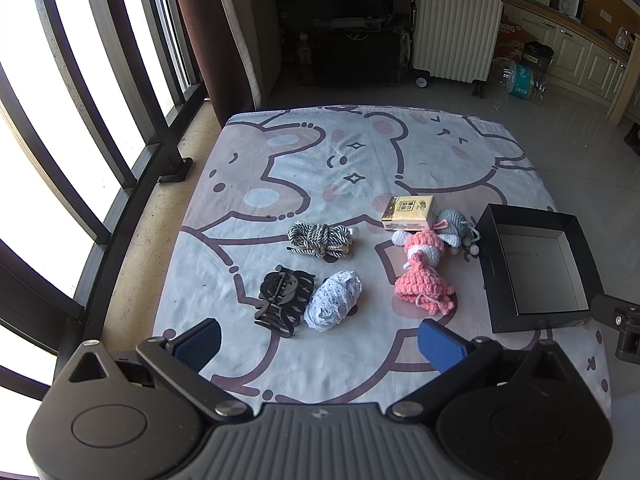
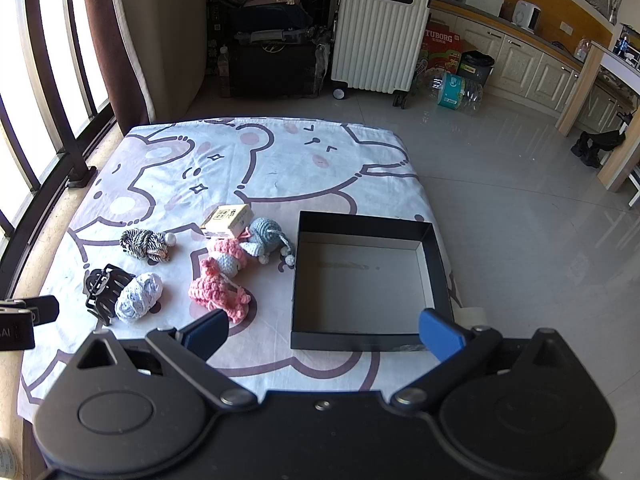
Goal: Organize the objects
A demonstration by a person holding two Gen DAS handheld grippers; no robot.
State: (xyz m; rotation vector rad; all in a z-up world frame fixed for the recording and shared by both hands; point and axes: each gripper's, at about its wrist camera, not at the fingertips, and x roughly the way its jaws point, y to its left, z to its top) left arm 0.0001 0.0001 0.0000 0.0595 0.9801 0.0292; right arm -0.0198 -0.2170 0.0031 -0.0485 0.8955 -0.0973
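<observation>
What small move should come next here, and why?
Probably lower the open right gripper onto the pink crochet toy: the black box is empty, every item lies on the sheet, and this toy lies nearest.

The left gripper is hovering with its blue-padded fingers spread wide — nothing between them. The right gripper is hanging the same way, jaws fully apart and empty — each gripper's edge is showing in the other's view.
</observation>
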